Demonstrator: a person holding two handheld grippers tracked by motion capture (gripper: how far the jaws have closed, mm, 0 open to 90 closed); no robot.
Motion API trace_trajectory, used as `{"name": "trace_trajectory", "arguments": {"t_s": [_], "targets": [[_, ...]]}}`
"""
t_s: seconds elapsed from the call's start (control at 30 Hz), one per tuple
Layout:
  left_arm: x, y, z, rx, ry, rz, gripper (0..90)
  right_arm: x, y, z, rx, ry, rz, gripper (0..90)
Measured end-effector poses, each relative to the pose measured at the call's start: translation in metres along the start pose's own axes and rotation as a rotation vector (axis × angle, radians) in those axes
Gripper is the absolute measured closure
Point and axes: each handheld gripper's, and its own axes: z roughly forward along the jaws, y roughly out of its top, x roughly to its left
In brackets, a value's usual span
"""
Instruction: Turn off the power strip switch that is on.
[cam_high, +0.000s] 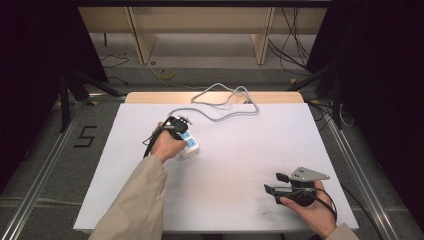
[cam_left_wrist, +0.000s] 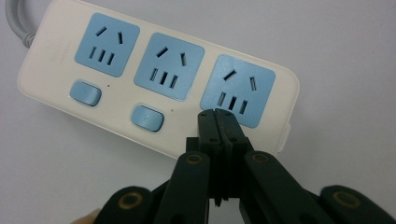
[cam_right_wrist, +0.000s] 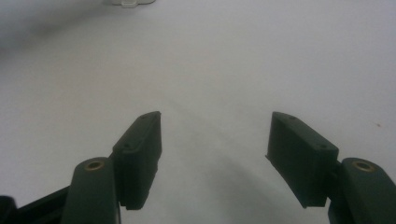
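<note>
A white power strip (cam_left_wrist: 154, 79) with three blue sockets and blue switches lies on the white table; in the high view the power strip (cam_high: 190, 146) sits left of centre under my left hand. My left gripper (cam_left_wrist: 215, 114) is shut, jaws pressed together with nothing between them, its tips over the strip just below the third socket, where a third switch would sit. My left gripper (cam_high: 181, 126) points down at the strip. My right gripper (cam_high: 272, 184) rests open near the table's front right, aimed left. In its own view the right gripper (cam_right_wrist: 215, 135) holds nothing.
The strip's grey cable (cam_high: 225, 107) loops across the far edge of the white table (cam_high: 240, 160). A wooden strip borders the table's back. Metal rails run along both sides on the floor, with cables and stands behind.
</note>
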Motion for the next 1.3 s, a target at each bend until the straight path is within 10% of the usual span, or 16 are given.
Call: {"name": "trace_trajectory", "arguments": {"t_s": [0.4,1.3], "targets": [[-0.0060,0.0039,0.0003,0.033,0.039,0.068,89.8,0.0000,-0.0003,0.0004,0.001,0.002,0.000,35.9],[-0.0077,0.0054,0.0019,0.053,0.048,0.082,89.9,0.0003,-0.0004,0.0005,0.002,0.003,-0.001,35.9]]}}
